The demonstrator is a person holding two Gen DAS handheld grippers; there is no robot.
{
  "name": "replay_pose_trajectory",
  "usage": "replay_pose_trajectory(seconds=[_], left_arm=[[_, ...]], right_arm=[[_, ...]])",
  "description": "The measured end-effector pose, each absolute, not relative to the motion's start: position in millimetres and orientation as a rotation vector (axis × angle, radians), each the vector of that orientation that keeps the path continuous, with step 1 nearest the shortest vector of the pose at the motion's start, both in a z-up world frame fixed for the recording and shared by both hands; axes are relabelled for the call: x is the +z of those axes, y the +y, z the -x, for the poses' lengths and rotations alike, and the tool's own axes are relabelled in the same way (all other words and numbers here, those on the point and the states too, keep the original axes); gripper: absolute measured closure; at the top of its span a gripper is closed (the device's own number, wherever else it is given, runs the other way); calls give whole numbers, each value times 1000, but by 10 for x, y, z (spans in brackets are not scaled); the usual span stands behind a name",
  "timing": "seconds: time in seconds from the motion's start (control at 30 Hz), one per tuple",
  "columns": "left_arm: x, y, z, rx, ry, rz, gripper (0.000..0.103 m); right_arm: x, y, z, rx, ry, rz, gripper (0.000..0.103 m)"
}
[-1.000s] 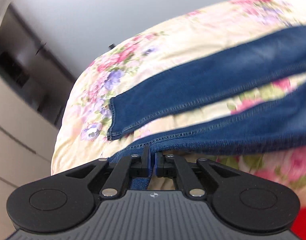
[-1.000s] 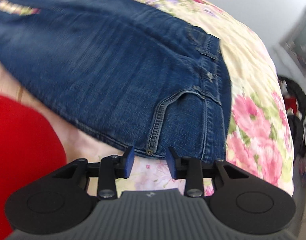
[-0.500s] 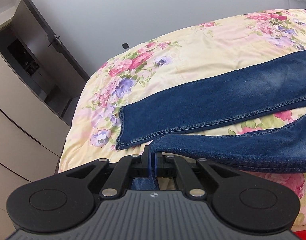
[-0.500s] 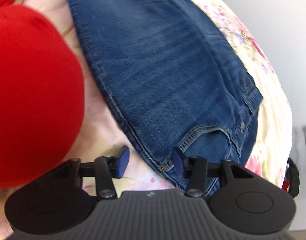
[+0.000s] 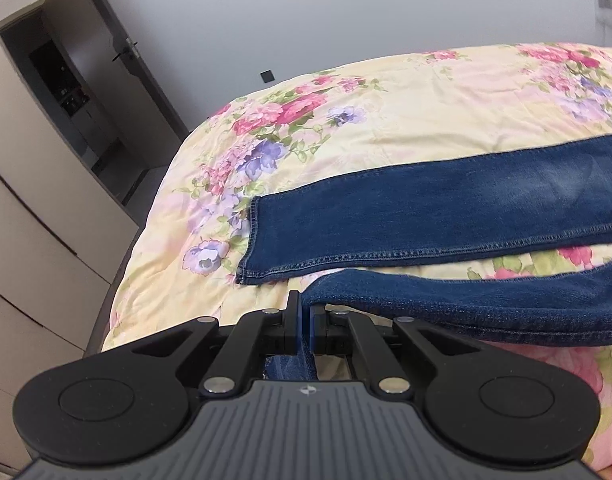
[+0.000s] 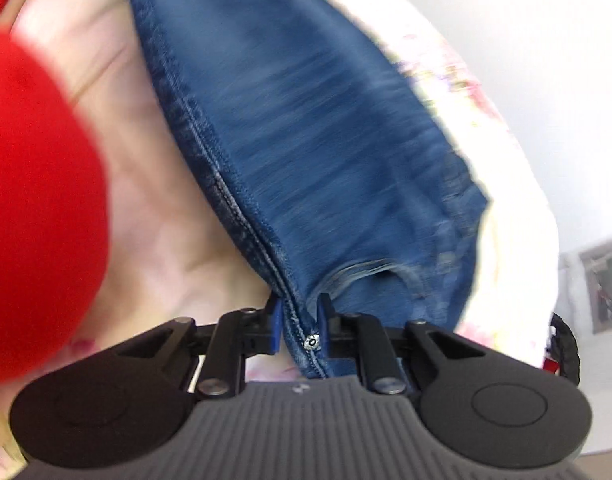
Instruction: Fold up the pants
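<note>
Blue jeans (image 5: 465,208) lie on a floral bedspread (image 5: 385,112). In the left wrist view one leg lies flat across the bed, its hem (image 5: 250,236) to the left. My left gripper (image 5: 304,316) is shut on the hem of the near leg (image 5: 465,304), which hangs lifted off the bed. In the right wrist view, which is blurred, my right gripper (image 6: 300,320) is shut on the side seam of the jeans (image 6: 325,140) by the pocket rivet (image 6: 311,342), near the waist.
A red sleeve (image 6: 34,208) fills the left of the right wrist view. Beige cupboards (image 5: 34,220) and an open dark doorway (image 5: 78,100) stand left of the bed. A grey wall (image 5: 345,12) is behind it. A dark bag (image 6: 563,344) sits past the bed's right edge.
My right gripper closed on the jeans' side seam near the pocket. My left gripper lifted the near leg's hem higher and back, showing more of the bed.
</note>
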State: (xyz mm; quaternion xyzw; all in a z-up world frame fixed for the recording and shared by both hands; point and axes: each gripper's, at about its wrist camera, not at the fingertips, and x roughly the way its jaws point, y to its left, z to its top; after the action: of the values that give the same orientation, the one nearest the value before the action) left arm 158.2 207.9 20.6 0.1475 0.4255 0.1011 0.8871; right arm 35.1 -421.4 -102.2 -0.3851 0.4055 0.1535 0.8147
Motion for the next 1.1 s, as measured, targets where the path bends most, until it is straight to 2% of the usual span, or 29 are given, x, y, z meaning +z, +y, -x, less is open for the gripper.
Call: replay_pose_trajectory(seconds=[0.2,0.37,0.6,0.87,1.1], left_arm=[[347,2170,-1859,236,871,-267,100],[263,2146,-2301,259,883,-322,100],[-98,2010,-3158,269,902,-404,100],[-897,1873,-4092,248,1002,-507,100],[-1366,1946,-4385,234,1061,-487,99]], right_arm=[[-284,-4246,-877,199,708,794,95],[-156,-4152,-1659,137,683,829,95],[-570,-4026,-2769,98,755,851,97],[-1278,-4057,-3835,80,863,841,98],[-1689,-4055,-4163,88,915,853,98]])
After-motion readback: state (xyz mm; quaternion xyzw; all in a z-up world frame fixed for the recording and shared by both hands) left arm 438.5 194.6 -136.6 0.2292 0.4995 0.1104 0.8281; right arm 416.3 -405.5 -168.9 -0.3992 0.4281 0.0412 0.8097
